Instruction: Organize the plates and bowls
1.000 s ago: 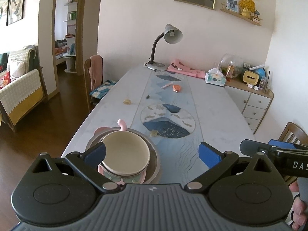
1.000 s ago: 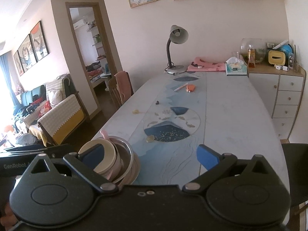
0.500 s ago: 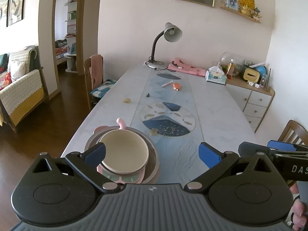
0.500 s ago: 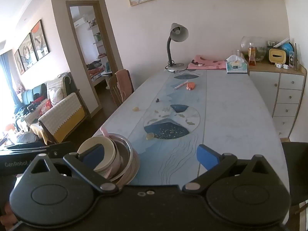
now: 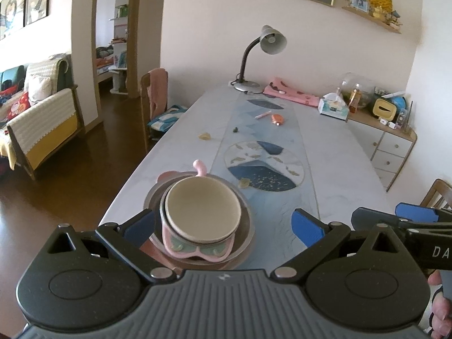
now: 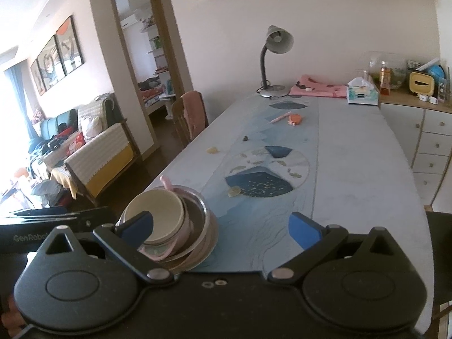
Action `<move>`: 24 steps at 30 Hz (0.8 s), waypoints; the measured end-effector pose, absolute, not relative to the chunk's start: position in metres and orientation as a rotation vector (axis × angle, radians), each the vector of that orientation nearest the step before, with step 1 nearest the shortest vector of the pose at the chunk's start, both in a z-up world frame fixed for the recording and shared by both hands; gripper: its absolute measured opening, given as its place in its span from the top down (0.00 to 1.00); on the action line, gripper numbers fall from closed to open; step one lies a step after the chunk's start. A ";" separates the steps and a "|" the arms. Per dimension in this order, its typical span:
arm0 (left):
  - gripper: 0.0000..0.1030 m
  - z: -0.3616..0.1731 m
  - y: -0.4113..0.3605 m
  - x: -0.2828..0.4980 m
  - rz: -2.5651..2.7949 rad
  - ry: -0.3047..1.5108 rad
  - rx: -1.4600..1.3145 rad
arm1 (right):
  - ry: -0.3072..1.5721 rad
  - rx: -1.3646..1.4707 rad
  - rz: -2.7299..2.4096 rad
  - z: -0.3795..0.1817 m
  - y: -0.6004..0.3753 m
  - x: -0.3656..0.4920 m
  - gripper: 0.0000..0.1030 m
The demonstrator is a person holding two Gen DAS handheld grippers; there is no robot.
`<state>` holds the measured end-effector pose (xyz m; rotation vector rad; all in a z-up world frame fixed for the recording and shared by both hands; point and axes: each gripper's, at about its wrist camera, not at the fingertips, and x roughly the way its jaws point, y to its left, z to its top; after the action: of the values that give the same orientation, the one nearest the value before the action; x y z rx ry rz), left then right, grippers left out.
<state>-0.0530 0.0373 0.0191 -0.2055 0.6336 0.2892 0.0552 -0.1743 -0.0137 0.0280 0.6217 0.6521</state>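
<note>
1. The left gripper [image 5: 223,223] is being held over the near end of the worktop [image 5: 333,147], its blue-padded fingers [image 5: 306,226] spread wide apart with nothing clamped between them.
2. A cream bowl [image 5: 203,207] is being carried at the top of a nested stack, just ahead of the left finger pad of that gripper.
3. Under the cream bowl, a pink dish [image 5: 197,247] with a green and pink patterned rim is being seen, its pink handle [image 5: 200,167] sticking up at the far side.
4. Both are being cradled in a metal bowl [image 5: 245,220], and a brownish plate [image 5: 180,262] is being glimpsed beneath at the near edge.
5. The whole stack is being kept near the worktop's front left corner, beside the blue patterned runner [image 5: 265,166].
6. The right gripper [image 6: 220,226] is being held to the right of the stack, its fingers likewise wide apart and empty; in the right wrist view the cream bowl [image 6: 161,212] is lying partly behind its left finger pad [image 6: 138,227].
7. At the far end of the worktop, a grey desk lamp [image 5: 262,53], a pink cloth [image 5: 291,94] and a tissue box [image 5: 333,106] are being seen.
8. Whether either gripper is touching the stack cannot be told.
</note>
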 end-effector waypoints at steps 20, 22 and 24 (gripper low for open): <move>0.00 0.019 0.049 -0.059 0.342 0.666 -0.221 | 0.656 0.004 0.730 -0.012 -0.154 0.060 0.00; 0.00 0.018 0.049 -0.057 0.337 0.675 -0.230 | 0.656 0.002 0.731 -0.012 -0.154 0.061 0.00; 0.00 0.016 0.050 -0.054 0.328 0.682 -0.241 | 0.657 0.000 0.732 -0.013 -0.155 0.061 0.00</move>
<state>-0.0541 0.0495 0.0161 -0.2408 0.6823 0.3285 0.0611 -0.1549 -0.0127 0.0001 0.6571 0.7322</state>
